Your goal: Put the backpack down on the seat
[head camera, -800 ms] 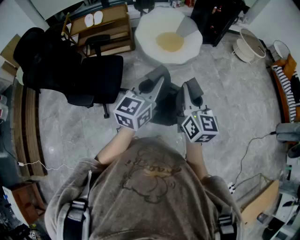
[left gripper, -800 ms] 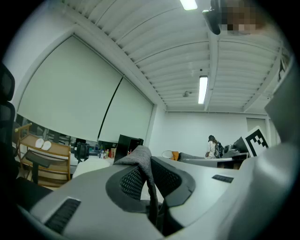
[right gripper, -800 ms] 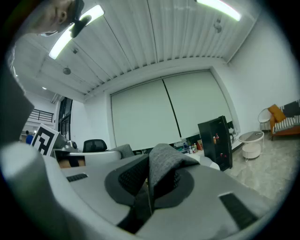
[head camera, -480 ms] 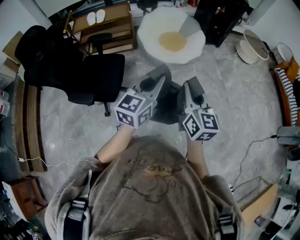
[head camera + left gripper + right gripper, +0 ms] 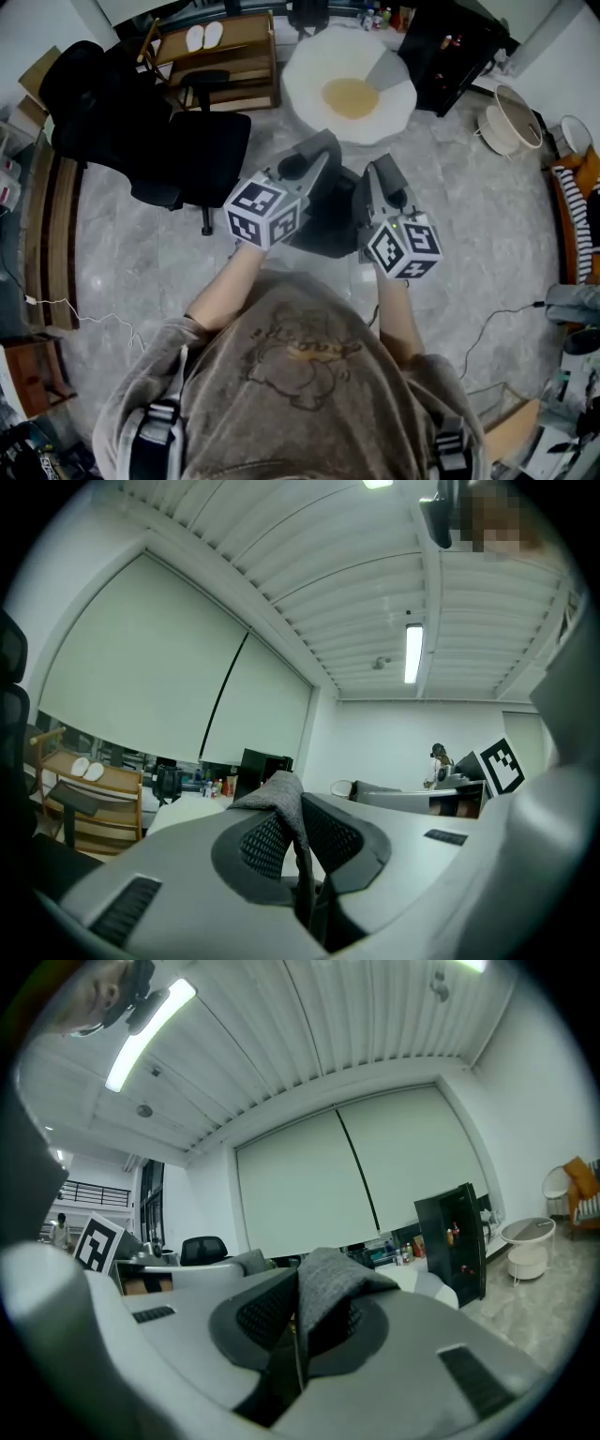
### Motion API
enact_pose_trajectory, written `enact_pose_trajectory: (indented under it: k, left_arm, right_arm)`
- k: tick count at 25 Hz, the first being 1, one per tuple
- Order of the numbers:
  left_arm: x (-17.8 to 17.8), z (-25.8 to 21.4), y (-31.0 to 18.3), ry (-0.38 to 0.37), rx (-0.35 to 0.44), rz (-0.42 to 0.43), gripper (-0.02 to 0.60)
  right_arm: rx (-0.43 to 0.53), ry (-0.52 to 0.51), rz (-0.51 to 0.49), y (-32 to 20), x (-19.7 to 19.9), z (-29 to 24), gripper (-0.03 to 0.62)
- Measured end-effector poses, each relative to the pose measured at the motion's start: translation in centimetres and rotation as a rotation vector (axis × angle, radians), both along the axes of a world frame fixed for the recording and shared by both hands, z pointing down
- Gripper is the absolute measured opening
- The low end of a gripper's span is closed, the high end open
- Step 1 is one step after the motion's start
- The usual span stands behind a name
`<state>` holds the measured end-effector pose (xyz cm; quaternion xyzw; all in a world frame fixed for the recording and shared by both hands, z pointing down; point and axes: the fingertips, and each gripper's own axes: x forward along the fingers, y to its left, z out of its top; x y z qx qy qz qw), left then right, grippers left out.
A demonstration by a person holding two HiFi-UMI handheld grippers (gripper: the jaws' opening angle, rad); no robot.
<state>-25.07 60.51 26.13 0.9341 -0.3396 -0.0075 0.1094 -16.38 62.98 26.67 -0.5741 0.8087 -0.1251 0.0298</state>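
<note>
Firmly shut on straps (image 5: 279,799), the left claw (image 5: 302,860) and right claw (image 5: 298,1335) held the backpack (image 5: 323,223); it wanted swinging left over the seat (image 5: 208,155), kept level, before lowering.

From the head view, the left tongs (image 5: 312,157) and right tongs (image 5: 382,176) sit side by side at the centre, each closed on a fold of the dark grey fabric backpack (image 5: 323,225), which hangs between and below them over the grey marble floor (image 5: 450,216). The black swivel office chair (image 5: 202,155) stands at 10 o'clock, the slatted wooden rack (image 5: 234,56) behind it at 11, the white round padded cushion (image 5: 349,80) at 12, the black metal cabinet (image 5: 450,47) at 1
</note>
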Motion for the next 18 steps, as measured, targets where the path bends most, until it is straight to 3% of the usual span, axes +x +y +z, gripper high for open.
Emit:
enact_pose_trajectory:
  k: [8,18]
  left_arm:
    - [2.4,-0.5,-2.7,0.016,-0.005,0.001,0.032]
    - [6.3,0.6,-7.4,0.021,0.003,0.059,0.032]
  right_arm:
    - [0.009,0.014,-0.028,-3.2,2.4,-0.8,0.032]
    - [-0.009,0.013,0.017,-7.8,6.0,0.4,0.034]
